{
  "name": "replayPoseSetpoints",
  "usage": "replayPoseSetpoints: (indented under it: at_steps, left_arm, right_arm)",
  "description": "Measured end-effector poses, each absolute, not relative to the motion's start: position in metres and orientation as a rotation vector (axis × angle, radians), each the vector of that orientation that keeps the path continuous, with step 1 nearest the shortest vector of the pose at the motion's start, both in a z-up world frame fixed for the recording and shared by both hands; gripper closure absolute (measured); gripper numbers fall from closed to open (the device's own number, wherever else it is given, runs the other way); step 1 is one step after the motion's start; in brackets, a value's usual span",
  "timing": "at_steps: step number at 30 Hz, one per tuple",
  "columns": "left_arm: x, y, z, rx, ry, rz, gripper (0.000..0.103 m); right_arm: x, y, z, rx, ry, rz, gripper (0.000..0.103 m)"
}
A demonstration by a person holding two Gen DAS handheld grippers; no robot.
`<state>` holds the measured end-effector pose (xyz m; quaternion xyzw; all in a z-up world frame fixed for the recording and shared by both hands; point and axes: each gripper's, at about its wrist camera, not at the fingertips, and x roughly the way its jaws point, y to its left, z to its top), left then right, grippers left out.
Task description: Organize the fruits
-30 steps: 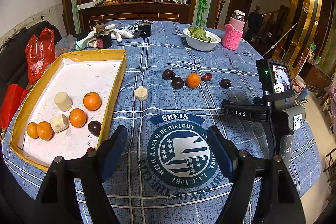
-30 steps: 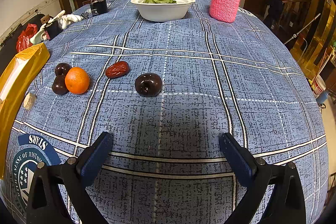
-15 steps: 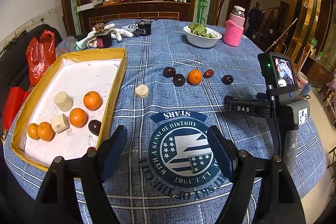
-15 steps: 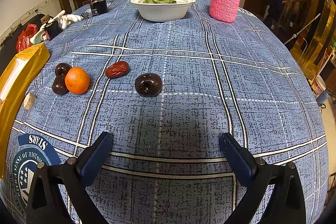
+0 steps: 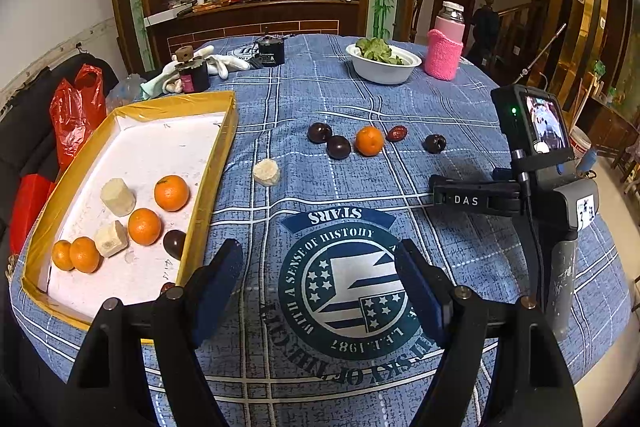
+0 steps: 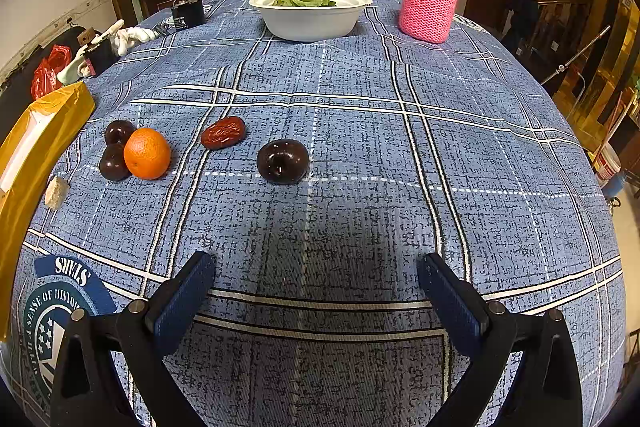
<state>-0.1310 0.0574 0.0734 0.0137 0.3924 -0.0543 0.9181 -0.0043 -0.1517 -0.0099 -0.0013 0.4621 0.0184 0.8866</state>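
1. Six loose pieces are left out on the blue plaid tablecloth [image 6: 360,131]: the lone dark plum [image 6: 283,161] nearest the right gripper, a red date [image 6: 223,133] just left of it, an orange [image 6: 147,153] touching two more dark plums [image 6: 114,163], and a pale chunk [image 5: 267,172] near the box wall.
2. A yellow-rimmed box [image 5: 208,187] on the left is where stuff is being collected; four oranges [image 5: 171,192], two pale chunks and a dark plum are already seen inside.
3. Left gripper [image 5: 318,281] is spread wide with nothing between the pads, hung over the printed emblem, well short of any fruit.
4. Right gripper [image 6: 316,285] is also spread and empty, pointed down at bare cloth, with the lone plum ahead of it and slightly left of centre.
5. Probably the lone plum gets picked next, though that's just a guess from the layout.
6. Stuff that could go sideways: round glossy plums can be squirted out if the pads are closed off-centre, and a roll toward the table's curved edge wouldn't be stopped by anything.
7. The orange is touching the plums, so a neighbour could be knocked away when one is grabbed.
8. The date looks soft and could be squashed by a hard pinch.
9. The cloth might get bunched if the pads are dragged across it.
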Motion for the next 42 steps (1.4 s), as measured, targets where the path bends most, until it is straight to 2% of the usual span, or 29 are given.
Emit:
replayPoseSetpoints:
  at_steps: [13,17,21,34,36,38,42]
  left_arm:
    - [-0.119,0.059,0.062,0.078,0.808,-0.053,0.025]
    - [-0.112,0.054,0.056,0.109,0.830,-0.013,0.018]
    - [-0.111,0.044,0.052,0.172,0.836,0.004,0.018]
    - [-0.115,0.049,0.053,0.137,0.853,-0.038,0.018]
    - [-0.117,0.055,0.054,0.091,0.881,-0.072,0.021]
    - [-0.119,0.059,0.054,0.067,0.907,-0.095,0.039]
    - [-0.127,0.063,0.057,0.038,0.893,-0.116,0.040]
  right_arm:
    - [-0.004,-0.152,-0.010,-0.003,0.961,0.038,0.000]
    - [-0.004,-0.152,-0.010,-0.003,0.961,0.038,0.000]
    - [-0.003,-0.152,-0.010,-0.003,0.961,0.038,0.000]
    - [-0.005,-0.152,-0.010,0.000,0.960,0.040,0.000]
    - [-0.005,-0.152,-0.010,0.006,0.962,0.042,0.000]
    - [-0.003,-0.153,-0.009,0.004,0.987,0.057,0.000]
    - [-0.005,-0.153,-0.008,-0.006,1.022,0.064,0.000]
